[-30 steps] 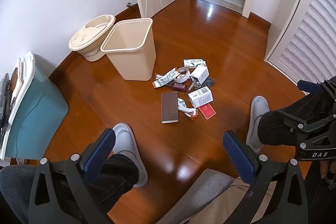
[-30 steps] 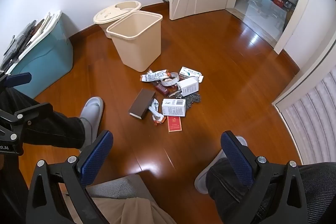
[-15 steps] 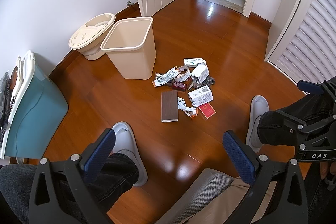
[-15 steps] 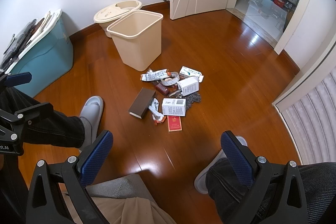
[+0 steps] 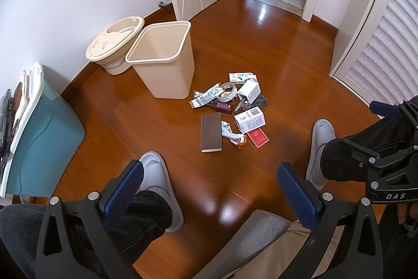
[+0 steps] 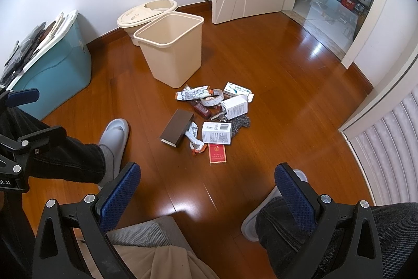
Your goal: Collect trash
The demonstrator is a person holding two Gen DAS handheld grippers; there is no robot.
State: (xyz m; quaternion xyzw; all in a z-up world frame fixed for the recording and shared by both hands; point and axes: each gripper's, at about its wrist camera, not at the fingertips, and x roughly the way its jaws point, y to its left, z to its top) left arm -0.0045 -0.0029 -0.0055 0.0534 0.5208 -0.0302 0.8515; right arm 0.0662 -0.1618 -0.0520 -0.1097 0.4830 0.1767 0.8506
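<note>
Left claw (image 5: 209, 179), right claw (image 6: 207, 179) agape, above trash pile (image 5: 230, 109).

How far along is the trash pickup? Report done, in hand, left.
Done: nothing; the beige bin looks empty. In hand: nothing; left gripper and right gripper are both open, well short of the pile. Left: everything, including the brown box, white cartons and red packet.

A scattered pile of boxes, wrappers and a brown booklet (image 5: 211, 132) is spread just beside an upright, empty beige plastic bin (image 5: 167, 62).
</note>
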